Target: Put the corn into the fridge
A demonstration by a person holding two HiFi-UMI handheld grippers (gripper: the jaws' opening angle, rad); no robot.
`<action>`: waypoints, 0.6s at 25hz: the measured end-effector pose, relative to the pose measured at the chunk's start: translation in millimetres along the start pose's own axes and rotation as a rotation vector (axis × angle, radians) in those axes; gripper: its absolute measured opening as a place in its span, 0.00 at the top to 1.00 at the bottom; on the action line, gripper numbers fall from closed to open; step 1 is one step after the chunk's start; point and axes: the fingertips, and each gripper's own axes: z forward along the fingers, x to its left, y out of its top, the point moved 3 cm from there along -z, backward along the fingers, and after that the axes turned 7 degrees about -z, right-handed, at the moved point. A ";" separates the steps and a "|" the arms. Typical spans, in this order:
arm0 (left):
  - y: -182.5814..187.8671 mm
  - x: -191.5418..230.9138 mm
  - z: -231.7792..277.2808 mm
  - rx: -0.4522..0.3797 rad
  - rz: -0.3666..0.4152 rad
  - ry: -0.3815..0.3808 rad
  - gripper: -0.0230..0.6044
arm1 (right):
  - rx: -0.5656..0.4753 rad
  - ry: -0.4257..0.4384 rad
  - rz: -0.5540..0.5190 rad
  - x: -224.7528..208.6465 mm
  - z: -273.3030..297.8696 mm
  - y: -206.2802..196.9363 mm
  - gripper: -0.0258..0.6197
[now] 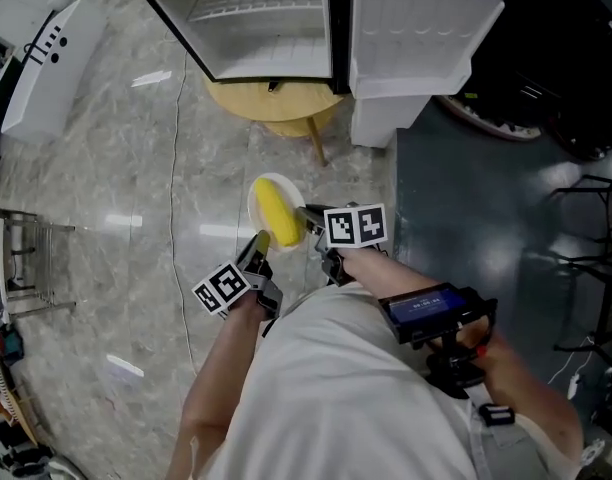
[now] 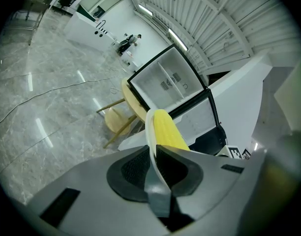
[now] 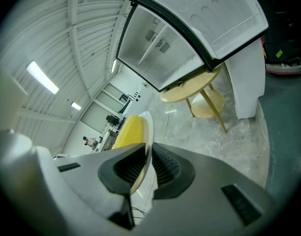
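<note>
"So, how should this carry go?"

"Hold the plate (image 1: 256, 200) level and move both grippers as one. The corn (image 1: 277, 213) lies loose on it, so I'd expect it to roll if tipped. Aim for the open fridge (image 1: 276, 28) on the table (image 1: 276, 103), clear of the door (image 1: 426, 28)."

"And the grips?"

"The left gripper (image 1: 258, 246) is pinched on the plate's near rim, with only the rim's thickness between its jaws. The right gripper (image 1: 311, 223) is clamped the same way on the opposite rim. The corn rests between them, well short of the fridge."
</note>
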 end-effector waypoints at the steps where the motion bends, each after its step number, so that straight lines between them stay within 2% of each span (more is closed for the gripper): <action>1: 3.4 -1.2 5.2 -0.003 -0.002 0.001 0.89 | 0.001 0.002 -0.002 -2.8 1.6 5.5 0.88; 15: 32.2 -20.2 53.9 -0.036 -0.019 0.012 0.89 | 0.003 0.030 -0.002 -30.7 12.1 60.6 0.88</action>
